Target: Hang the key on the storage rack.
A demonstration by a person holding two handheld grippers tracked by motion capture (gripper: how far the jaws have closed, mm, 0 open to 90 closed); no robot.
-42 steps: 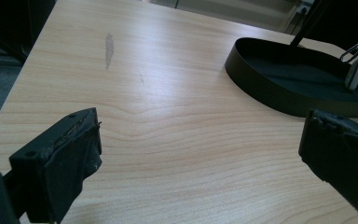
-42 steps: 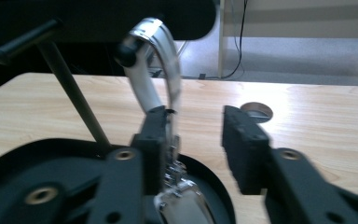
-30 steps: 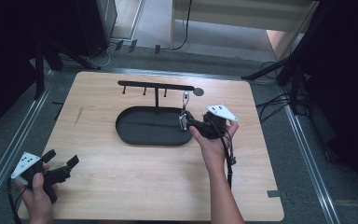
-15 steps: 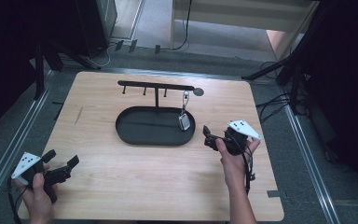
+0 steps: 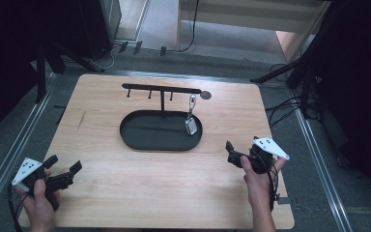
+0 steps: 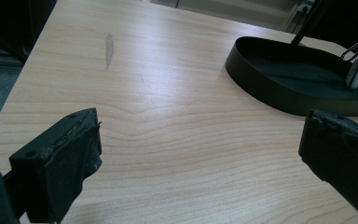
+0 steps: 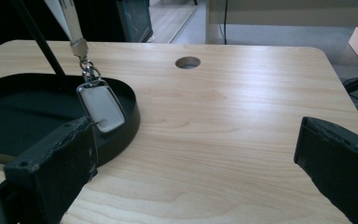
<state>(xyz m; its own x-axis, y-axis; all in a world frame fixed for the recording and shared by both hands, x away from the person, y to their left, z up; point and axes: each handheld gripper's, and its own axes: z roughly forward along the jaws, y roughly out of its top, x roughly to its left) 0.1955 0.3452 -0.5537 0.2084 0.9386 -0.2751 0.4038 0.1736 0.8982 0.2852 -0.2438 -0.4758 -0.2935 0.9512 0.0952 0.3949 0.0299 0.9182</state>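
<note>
The right gripper (image 5: 235, 155) has just been opening its jaws, and they stand wide apart with nothing between them, over bare wood near the right edge of the table (image 5: 125, 193). The right hand (image 5: 257, 176) grips it from below, its forearm coming up from the bottom edge, and the jaws point left toward the tray. The left gripper (image 5: 64, 170) also has its jaws spread, holding nothing, low over the near left corner; the left hand (image 5: 38, 203) wraps its handle and aims it up and to the right. The key tag (image 5: 191, 125), a pale rounded tag in a metal frame, hangs by a clip from the right end of the black rack (image 5: 162, 90), its lower end just above or touching the right part of the oval black tray (image 5: 145, 130); I cannot tell which. It hangs well apart from both grippers. No writing can be read on the tag or the grippers.
</note>
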